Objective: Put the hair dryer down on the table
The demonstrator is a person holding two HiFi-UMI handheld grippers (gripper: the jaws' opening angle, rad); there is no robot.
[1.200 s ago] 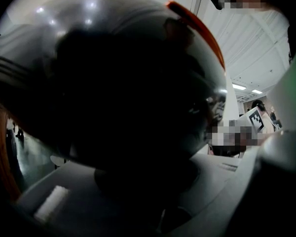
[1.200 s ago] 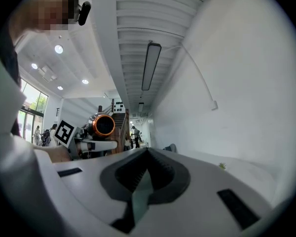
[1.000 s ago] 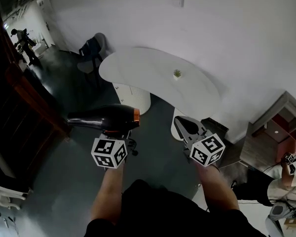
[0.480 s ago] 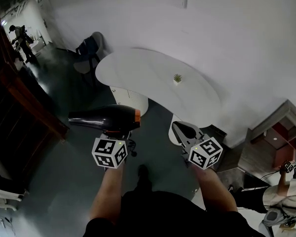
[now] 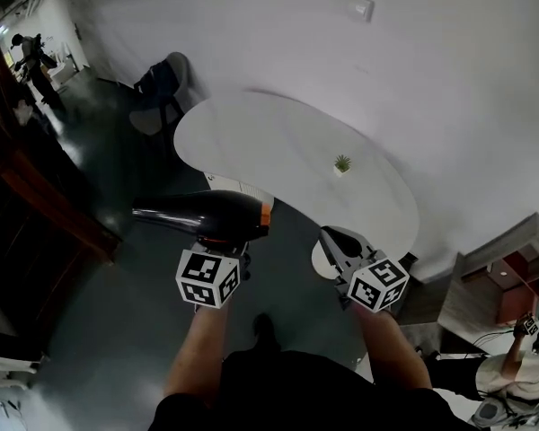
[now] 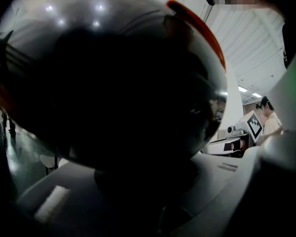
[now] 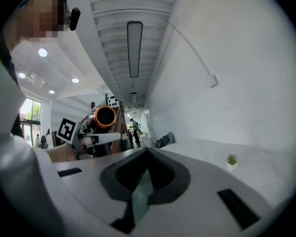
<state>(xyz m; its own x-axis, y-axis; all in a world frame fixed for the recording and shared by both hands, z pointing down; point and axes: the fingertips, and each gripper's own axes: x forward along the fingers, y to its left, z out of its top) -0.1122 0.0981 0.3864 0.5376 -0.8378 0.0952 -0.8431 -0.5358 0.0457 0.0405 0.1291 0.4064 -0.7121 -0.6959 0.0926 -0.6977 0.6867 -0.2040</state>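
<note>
Hair dryer (image 5: 211, 216) held in the air, just short of the table's (image 5: 269, 137) near edge.
The left gripper (image 5: 219, 242) clamps the black dryer's handle, nozzle pointing left, over the floor. The right gripper (image 5: 338, 242) has its jaws pressed together on nothing. A small potted plant (image 5: 342, 164) stands toward the table's right end.

Count: hair dryer (image 5: 207, 215), 1. Left gripper (image 5: 220, 244) plus right gripper (image 5: 331, 238), 2 total. White oval table (image 5: 278, 137), 1. Small potted plant (image 5: 342, 164), 1. Chair (image 5: 162, 86), 1.
</note>
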